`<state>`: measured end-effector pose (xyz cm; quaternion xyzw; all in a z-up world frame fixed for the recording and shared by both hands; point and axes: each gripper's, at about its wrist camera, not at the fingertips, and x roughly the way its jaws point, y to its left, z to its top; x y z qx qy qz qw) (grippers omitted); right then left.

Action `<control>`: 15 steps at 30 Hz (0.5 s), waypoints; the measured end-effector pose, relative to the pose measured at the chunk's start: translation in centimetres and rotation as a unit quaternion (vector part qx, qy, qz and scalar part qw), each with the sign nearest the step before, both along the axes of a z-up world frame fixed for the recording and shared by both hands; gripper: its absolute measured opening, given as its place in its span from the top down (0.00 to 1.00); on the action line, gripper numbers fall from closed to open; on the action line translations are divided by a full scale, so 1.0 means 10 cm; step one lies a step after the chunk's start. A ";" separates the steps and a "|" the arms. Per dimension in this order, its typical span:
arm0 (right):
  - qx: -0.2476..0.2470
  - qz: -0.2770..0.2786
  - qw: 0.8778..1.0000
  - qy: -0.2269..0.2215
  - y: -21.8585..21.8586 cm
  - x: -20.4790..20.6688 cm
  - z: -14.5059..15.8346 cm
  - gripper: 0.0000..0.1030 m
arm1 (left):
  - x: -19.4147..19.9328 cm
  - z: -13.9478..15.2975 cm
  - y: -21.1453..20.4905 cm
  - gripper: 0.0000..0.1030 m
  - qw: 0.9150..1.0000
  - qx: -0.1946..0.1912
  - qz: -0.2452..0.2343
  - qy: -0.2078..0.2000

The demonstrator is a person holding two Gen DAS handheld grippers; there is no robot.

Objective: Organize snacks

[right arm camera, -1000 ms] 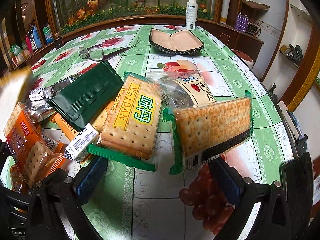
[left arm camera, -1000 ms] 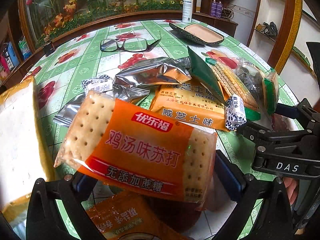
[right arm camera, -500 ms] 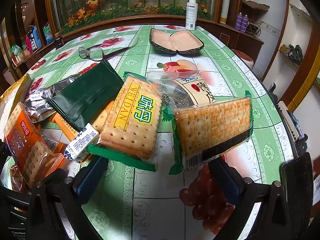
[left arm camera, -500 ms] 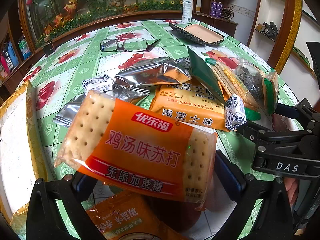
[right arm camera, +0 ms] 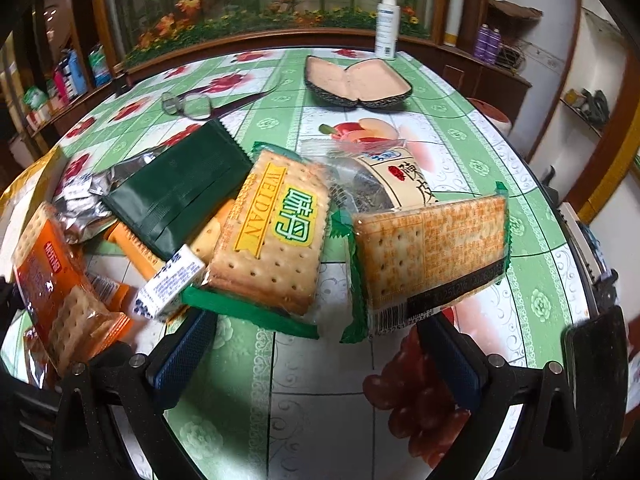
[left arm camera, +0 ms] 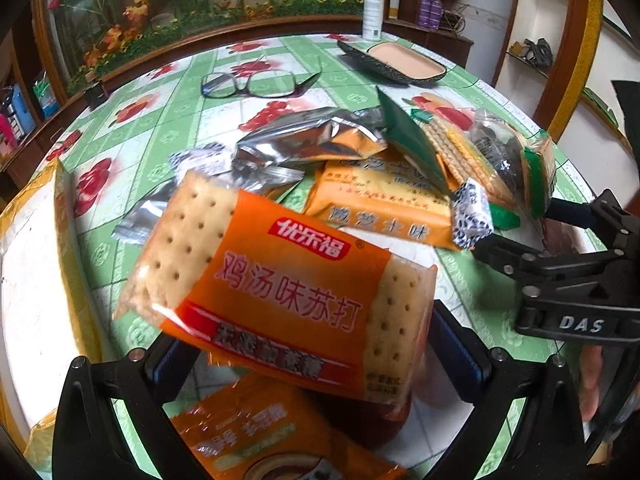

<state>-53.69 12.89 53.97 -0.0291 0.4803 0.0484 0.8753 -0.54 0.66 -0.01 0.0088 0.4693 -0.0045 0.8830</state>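
Observation:
A pile of snack packs lies on the round table with the green floral cloth. My left gripper has its jaws wide apart with an orange soda-cracker pack between them, lifted and tilted above the table; it also shows in the right wrist view. My right gripper is open, with the green WEIDAN cracker pack and a green-edged cracker pack just beyond its fingers. A yellow-edged white bag stands at the far left.
Glasses, an open glasses case and a white spray bottle lie at the far side. A dark green pouch, silver wrappers, another orange pack and a small blue-white candy are in the pile.
The white and yellow bag at the left has swung further into view and opened toward me. The orange cracker pack has tilted and risen slightly. The right gripper has stayed still.

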 end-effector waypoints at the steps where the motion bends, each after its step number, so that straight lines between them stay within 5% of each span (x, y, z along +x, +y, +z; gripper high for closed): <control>1: 0.006 0.009 1.000 0.001 0.01 0.03 0.00 0.01 | -0.04 0.01 0.03 0.00 1.000 -0.003 0.006 -0.001; 9: 0.096 0.035 0.995 0.023 -0.09 -0.18 0.19 0.01 | -0.44 0.37 0.29 0.00 0.997 -0.058 -0.007 -0.043; 10: 0.112 0.040 0.993 0.024 -0.11 -0.27 0.27 0.01 | -0.50 0.41 0.36 0.00 0.995 -0.093 -0.004 -0.042; 15: 0.146 0.071 0.987 0.018 -0.18 -0.59 0.50 0.01 | -0.77 0.49 0.52 0.00 0.992 -0.118 -0.001 -0.035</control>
